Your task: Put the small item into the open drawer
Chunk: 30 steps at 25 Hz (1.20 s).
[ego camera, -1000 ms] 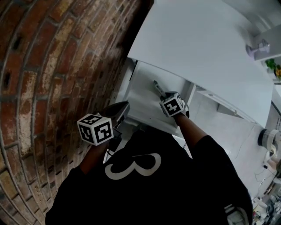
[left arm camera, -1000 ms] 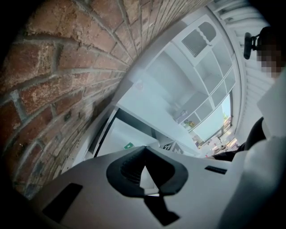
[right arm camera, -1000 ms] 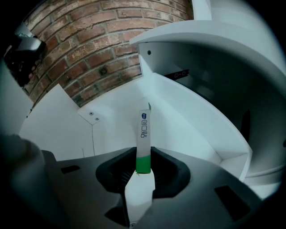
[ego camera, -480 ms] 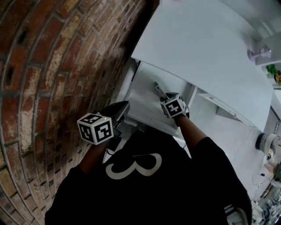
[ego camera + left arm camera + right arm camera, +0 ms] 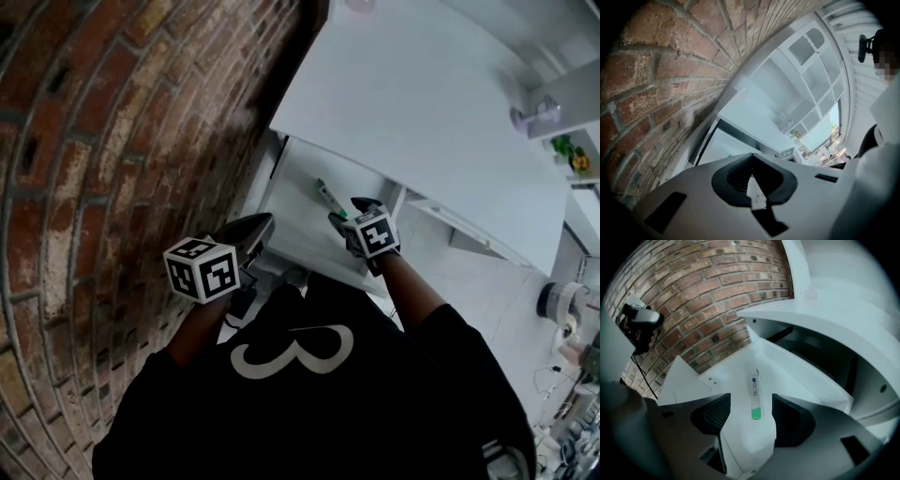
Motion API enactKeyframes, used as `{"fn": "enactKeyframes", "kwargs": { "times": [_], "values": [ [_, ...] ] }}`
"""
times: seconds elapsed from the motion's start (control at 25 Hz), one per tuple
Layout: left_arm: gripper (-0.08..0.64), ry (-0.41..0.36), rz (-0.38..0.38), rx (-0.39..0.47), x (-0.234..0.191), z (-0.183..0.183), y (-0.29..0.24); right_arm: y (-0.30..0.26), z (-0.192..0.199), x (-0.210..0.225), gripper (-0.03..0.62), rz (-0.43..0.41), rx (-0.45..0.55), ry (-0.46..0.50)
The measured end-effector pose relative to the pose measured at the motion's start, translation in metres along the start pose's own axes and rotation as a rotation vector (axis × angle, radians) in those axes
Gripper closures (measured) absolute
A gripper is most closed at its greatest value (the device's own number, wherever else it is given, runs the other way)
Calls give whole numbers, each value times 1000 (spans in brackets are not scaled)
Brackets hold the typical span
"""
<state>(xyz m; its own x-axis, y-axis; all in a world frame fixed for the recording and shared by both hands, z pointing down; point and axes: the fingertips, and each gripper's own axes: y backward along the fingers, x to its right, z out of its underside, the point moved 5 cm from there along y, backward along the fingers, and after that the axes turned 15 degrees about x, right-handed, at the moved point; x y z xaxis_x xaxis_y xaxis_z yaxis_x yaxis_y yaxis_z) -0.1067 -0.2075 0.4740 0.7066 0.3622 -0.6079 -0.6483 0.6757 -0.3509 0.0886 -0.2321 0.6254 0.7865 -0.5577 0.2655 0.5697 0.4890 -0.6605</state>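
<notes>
The small item [image 5: 329, 199], a slim white tube with a green end, lies on the floor of the open white drawer [image 5: 292, 214] under the white tabletop [image 5: 422, 94]. My right gripper [image 5: 352, 213] hovers just behind it, its jaws opening wide. In the right gripper view the tube [image 5: 755, 394] lies loose on the drawer floor [image 5: 736, 380] between the spread pads [image 5: 716, 412], which do not touch it. My left gripper [image 5: 249, 233] hangs at the drawer's left front corner beside the brick wall. In its own view the left gripper [image 5: 751, 161] is shut and holds nothing.
A brick wall [image 5: 103, 150] runs close along the drawer's left side. The tabletop overhangs the back of the drawer. A shelf [image 5: 553, 103] with small things stands at the right, and a round appliance [image 5: 555, 302] sits on the tiled floor.
The right gripper's jaws have spread apart and let go of the tube, which now lies on the drawer floor. The right gripper has drawn back a little. The left gripper has barely moved.
</notes>
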Motion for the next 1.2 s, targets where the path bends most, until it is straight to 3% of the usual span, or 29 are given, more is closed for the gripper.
{"fn": "enactKeyframes", "kwargs": {
  "times": [0.2,0.4,0.48,0.68,0.92,1.08,1.2],
  "values": [
    [558,-7,22,3,12,-3,-3,40,-21,-8,336,-37,82,-31],
    [558,-18,60,17,32,-12,-1,89,-63,-23,433,-114,272,-138],
    [558,-28,84,28,41,-17,0,109,-78,-29,509,-142,359,-189],
    [558,-58,146,53,63,-31,5,149,-100,-38,583,-186,508,-282],
    [558,-76,252,106,95,-52,13,200,-129,-67,583,-326,678,-254],
    [558,-100,346,145,120,-68,17,228,-148,-87,583,-367,761,-209],
    [558,-122,416,168,138,-76,21,246,-155,-96,583,-426,821,-243]
  ]
}}
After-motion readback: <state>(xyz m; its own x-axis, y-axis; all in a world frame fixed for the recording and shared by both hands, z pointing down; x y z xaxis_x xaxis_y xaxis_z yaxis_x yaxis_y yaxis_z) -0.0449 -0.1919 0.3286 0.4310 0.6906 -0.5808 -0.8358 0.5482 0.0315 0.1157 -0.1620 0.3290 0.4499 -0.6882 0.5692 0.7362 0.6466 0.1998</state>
